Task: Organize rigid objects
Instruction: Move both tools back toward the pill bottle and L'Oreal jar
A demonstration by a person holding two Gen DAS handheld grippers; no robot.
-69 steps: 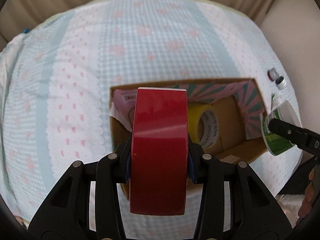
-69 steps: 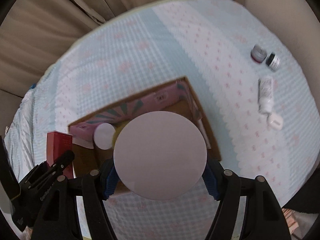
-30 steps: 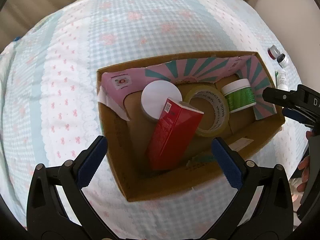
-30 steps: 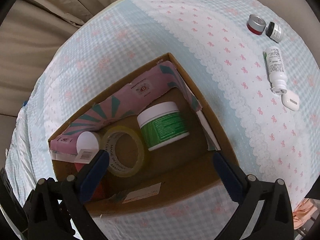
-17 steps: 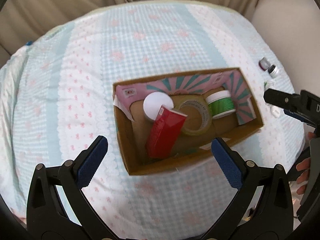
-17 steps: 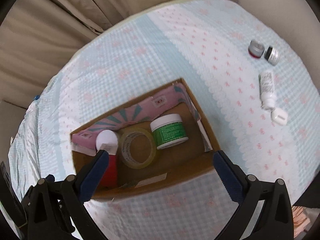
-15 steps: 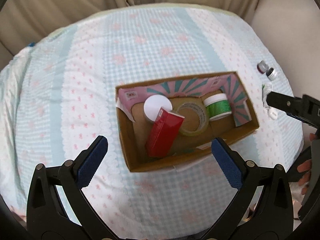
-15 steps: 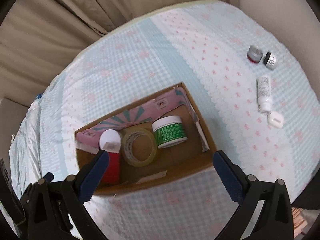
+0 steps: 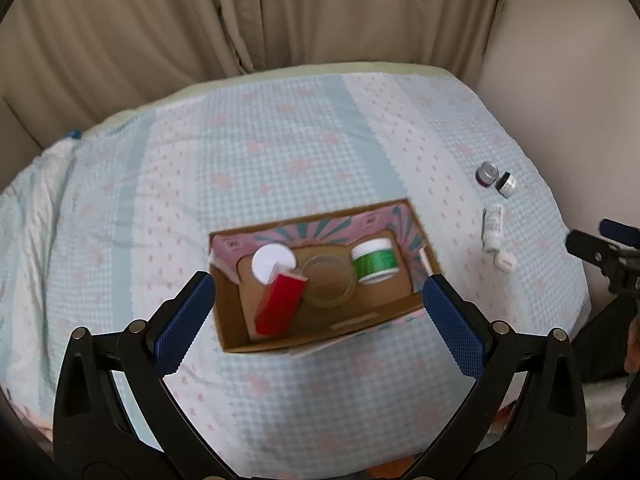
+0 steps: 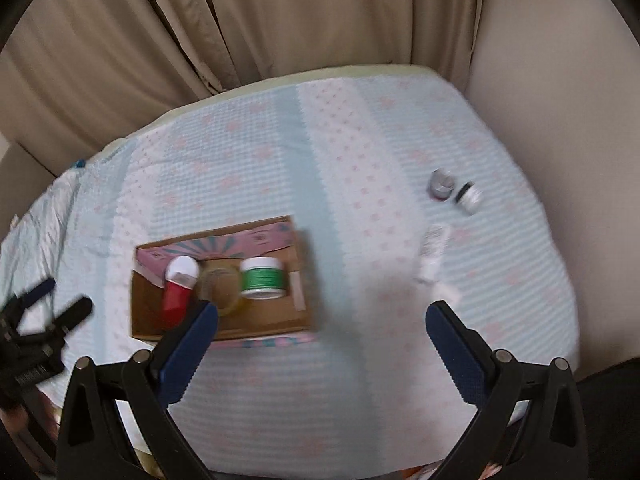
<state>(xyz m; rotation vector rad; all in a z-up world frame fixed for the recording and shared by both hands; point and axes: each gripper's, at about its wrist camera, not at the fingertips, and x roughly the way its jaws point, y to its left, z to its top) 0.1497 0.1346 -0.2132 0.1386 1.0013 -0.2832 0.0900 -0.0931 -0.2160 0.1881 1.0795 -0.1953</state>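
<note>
An open cardboard box (image 9: 320, 338) (image 10: 224, 330) sits on the bed. In it lie a red box (image 9: 278, 306) (image 10: 176, 298), a white-lidded jar (image 9: 272, 262), a roll of clear tape (image 9: 329, 285) and a green jar (image 9: 375, 261) (image 10: 263, 277). My left gripper (image 9: 318, 310) is open and empty, held well above the box. My right gripper (image 10: 320, 338) is open and empty, above the bed right of the box. To the right on the bed lie a white bottle (image 9: 494, 227) (image 10: 433, 254), a small white case (image 9: 505, 261) and two small jars (image 9: 495, 178) (image 10: 454, 192).
The bed (image 9: 280, 152) has a pale blue and pink checked cover. Beige curtains (image 9: 240, 16) hang behind it, and a plain wall (image 10: 540, 100) stands at the right. The right gripper shows at the right edge of the left wrist view (image 9: 612, 252).
Both grippers let go of the red box and green jar into the cardboard box, then rose and pulled back. The right view has swung rightward and is blurred by motion.
</note>
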